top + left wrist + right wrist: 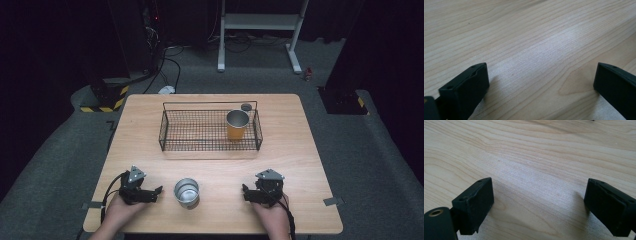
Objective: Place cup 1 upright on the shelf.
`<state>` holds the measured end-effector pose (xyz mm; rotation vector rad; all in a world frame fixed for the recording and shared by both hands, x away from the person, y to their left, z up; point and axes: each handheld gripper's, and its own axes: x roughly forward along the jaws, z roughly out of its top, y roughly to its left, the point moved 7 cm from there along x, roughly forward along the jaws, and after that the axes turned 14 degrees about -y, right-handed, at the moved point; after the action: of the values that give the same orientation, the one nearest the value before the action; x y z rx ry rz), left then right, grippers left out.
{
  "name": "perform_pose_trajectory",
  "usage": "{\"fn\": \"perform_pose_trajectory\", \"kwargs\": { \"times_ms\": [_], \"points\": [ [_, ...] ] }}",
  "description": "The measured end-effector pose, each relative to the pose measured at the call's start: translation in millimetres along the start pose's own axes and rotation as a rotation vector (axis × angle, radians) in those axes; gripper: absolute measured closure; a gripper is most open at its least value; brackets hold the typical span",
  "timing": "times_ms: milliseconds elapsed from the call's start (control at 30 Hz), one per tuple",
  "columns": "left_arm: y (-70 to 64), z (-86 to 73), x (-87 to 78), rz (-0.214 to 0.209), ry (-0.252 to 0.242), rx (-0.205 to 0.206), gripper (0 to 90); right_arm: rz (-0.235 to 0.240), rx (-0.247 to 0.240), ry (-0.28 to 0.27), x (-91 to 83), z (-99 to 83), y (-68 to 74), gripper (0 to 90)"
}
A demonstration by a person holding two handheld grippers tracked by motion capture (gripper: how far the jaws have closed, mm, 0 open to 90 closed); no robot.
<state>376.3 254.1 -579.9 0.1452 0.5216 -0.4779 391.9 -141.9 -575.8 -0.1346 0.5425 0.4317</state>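
From the high view, the left gripper and right gripper sit low at the near edge of the table, with the steel cup between them, just right of the left one and touching neither. Both hands get cut off at the bottom. Farther back, a wire basket holds an orange cup; the small dark thing behind it is too tiny to tell. Both gripper views show jaws wide apart over bare wood, nothing between them.
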Motion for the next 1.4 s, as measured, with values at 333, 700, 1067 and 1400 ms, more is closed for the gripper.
{"fn": "perform_pose_trajectory", "kwargs": {
  "times_ms": [333, 700, 1067, 1400],
  "points": [
    [0.3, 0.1, -3.6, -0.039, 0.030, 0.039, 0.4, 0.001, 0.001, 0.000, 0.0, 0.0, 0.0, 8.8],
    [-3.0, 15.2, -14.7, -0.078, -0.047, 0.030, 0.4, -0.002, 0.000, 0.000, 0.1, 0.1, 0.1, 8.9],
    [-9.8, 31.5, -27.4, -0.132, -0.140, 0.001, 0.4, -0.002, 0.001, 0.000, 0.1, 0.1, 0.1, 8.9],
    [-21.5, 48.3, -39.4, -0.170, -0.228, 0.000, 0.4, -0.007, 0.003, 0.000, 0.2, 0.1, 0.2, 9.1]
  ]
}}
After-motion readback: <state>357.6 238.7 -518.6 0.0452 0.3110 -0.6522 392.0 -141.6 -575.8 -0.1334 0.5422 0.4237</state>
